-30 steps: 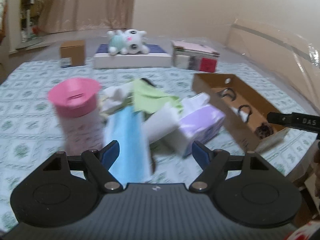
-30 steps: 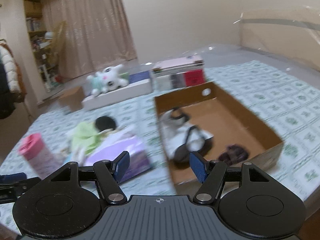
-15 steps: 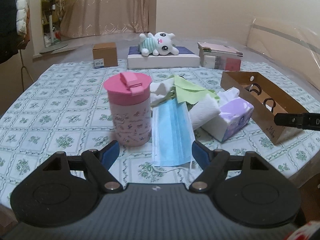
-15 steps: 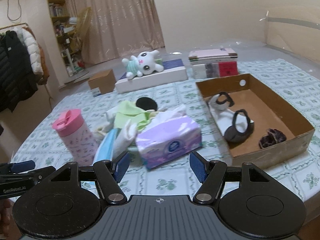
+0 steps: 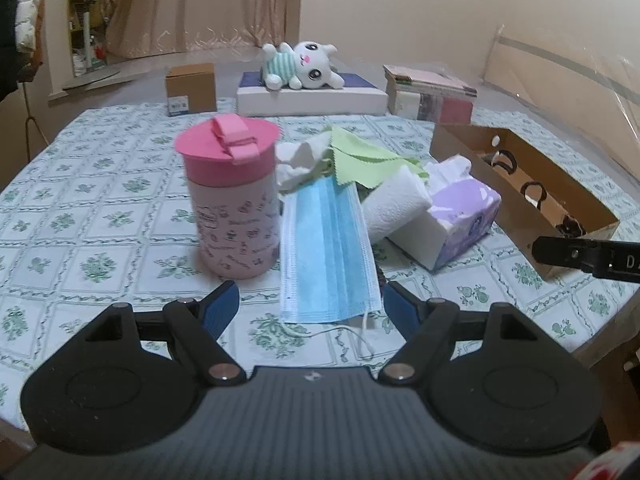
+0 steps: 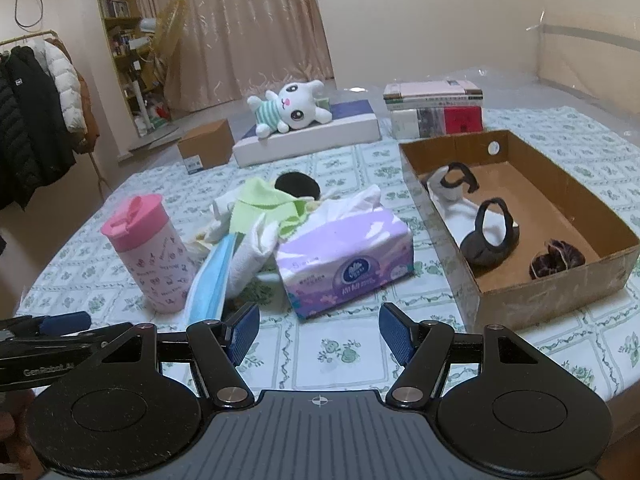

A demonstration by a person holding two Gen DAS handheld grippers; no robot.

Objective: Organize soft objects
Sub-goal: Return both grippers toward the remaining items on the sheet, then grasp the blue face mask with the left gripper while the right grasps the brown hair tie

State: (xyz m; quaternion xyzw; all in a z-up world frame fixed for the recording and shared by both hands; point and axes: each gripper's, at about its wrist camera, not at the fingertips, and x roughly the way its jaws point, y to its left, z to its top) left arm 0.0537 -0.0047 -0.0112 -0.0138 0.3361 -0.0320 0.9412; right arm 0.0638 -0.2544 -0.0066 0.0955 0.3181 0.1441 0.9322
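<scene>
Your desk (image 5: 100, 216), under its green-patterned cloth, carries the cardboard box (image 6: 560, 184) on the right, already holding a few dark soft pieces. Left of it sits the loose pile: purple tissue pack (image 6: 348, 256), white rolled cloth (image 5: 394, 208), green cloth (image 5: 360, 158), and the blue face mask (image 5: 328, 248). A pink-lidded cup (image 5: 232, 200) stands just left of the mask.

The mask is likely the next pick. It lies flat with its long axis running straight away from your left tongs (image 5: 310, 308), near edge just ahead of the gap. Left tongs stand apart, nothing between them. Your right tongs (image 6: 318, 330) are also apart and empty, facing the tissue pack, with the mask off to their left. So the left hand is nearer. Straddle the mask's short width; mind the cup beside it.
</scene>
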